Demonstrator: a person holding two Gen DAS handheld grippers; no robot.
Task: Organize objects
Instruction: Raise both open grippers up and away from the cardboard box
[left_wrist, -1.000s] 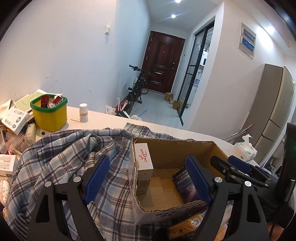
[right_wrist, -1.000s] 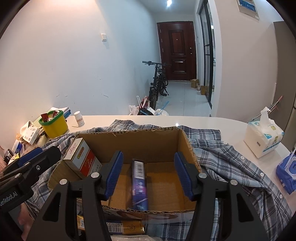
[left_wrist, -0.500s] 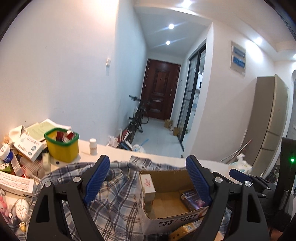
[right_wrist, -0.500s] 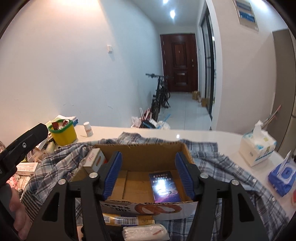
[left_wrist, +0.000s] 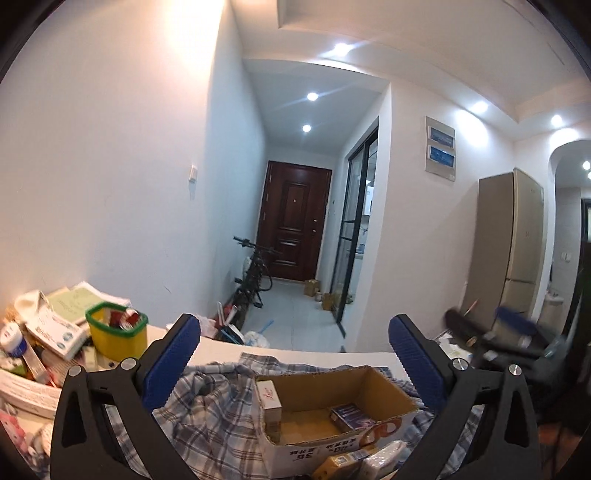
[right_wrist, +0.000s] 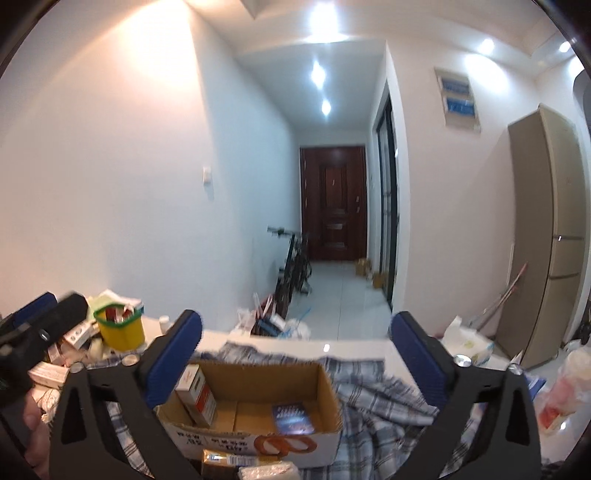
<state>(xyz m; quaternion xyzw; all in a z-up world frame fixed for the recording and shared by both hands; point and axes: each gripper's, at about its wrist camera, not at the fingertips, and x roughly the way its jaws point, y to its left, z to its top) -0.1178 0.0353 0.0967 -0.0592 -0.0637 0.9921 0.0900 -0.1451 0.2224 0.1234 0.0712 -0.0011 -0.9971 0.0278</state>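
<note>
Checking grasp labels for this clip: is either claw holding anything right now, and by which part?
Nothing is held. The left claw and right claw both stand wide open and empty, having just been opening; the dark blue box lies flat in the cardboard box.

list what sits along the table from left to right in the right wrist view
yellow bin with green rim → small white bottle → cardboard box on the plaid shirt → tissue pack → blurred pink and white bag
</note>
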